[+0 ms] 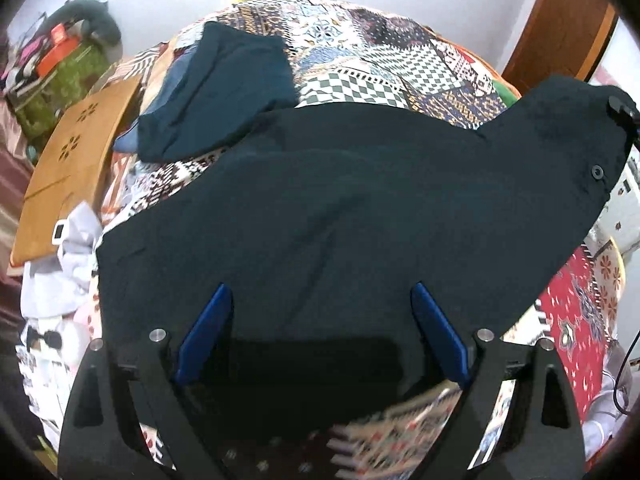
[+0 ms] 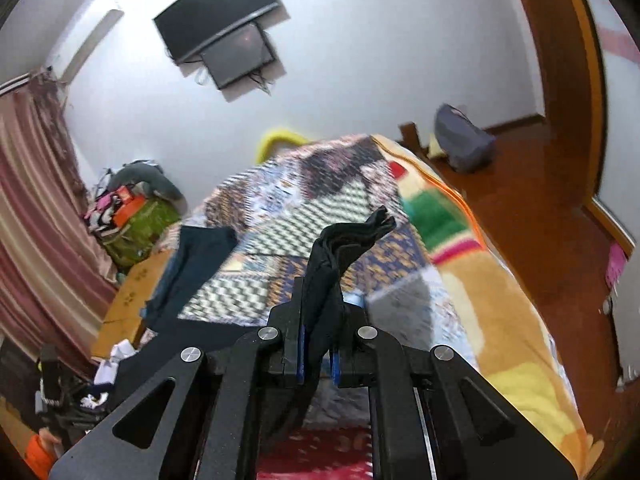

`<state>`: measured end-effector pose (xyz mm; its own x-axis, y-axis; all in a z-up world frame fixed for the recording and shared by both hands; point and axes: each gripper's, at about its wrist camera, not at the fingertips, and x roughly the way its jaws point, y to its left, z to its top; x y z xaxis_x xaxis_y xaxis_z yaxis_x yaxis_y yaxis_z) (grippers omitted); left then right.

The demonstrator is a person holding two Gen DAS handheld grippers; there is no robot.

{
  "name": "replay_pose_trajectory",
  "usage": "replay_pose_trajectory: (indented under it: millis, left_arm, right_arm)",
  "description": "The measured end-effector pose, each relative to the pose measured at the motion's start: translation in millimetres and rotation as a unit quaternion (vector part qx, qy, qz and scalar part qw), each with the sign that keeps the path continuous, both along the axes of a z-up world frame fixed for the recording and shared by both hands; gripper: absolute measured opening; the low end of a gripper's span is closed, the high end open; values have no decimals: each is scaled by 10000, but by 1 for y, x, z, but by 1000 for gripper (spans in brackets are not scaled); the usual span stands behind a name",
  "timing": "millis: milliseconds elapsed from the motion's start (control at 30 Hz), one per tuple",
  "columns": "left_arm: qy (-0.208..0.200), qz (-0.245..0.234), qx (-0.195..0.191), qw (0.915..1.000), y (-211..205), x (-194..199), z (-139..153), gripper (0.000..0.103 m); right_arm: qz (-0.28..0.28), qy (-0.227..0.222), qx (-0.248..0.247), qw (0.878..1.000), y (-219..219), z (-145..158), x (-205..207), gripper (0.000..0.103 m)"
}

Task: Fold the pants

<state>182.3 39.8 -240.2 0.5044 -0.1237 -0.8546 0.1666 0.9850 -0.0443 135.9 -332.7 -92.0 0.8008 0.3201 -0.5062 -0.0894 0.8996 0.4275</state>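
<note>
Bed (image 1: 360,52), patchwork cover: your work surface. Pants (image 1: 320,208), dark: spread across the bed's near part, waistband corner lifted at its right side. Folded dark garment (image 1: 224,92): on the bed, beyond the pants. Left claw (image 1: 320,300): spread over the pants, gripping nothing. Right claw (image 2: 318,344): pinching bunched pants fabric. Step, judged: first fold; next, carry your held corner across. No legible writing.
</note>
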Motion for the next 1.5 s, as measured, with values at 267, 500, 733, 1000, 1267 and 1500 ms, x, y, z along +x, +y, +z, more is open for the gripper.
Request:
replay_pose_trajectory:
  millis: [267, 500, 733, 1000, 1267, 1500]
  left_arm:
    - [-649, 657, 236, 9954, 34, -20, 31, 93]
    - [-1128, 1087, 85, 9876, 63, -37, 57, 93]
    - [-1191, 1289, -56, 9845, 79, -55, 62, 93]
    - [-1081, 1320, -113, 9853, 78, -59, 56, 93]
    - [-1156, 1089, -125, 9872, 56, -42, 69, 93]
    - [-1298, 712, -124, 9889, 19, -8, 92, 93]
  right_arm:
    - [602, -420, -40, 9973, 65, 38, 14, 8]
    - [1459, -531, -211, 9876, 155, 44, 29, 8]
    - [2486, 69, -262, 9682, 242, -8, 34, 8]
    - [3243, 1068, -1091, 9336, 300, -85, 14, 15]
    - [3584, 1006, -937, 9234, 280, -59, 2, 34]
    - [3210, 308, -962, 9417, 238, -17, 5, 40]
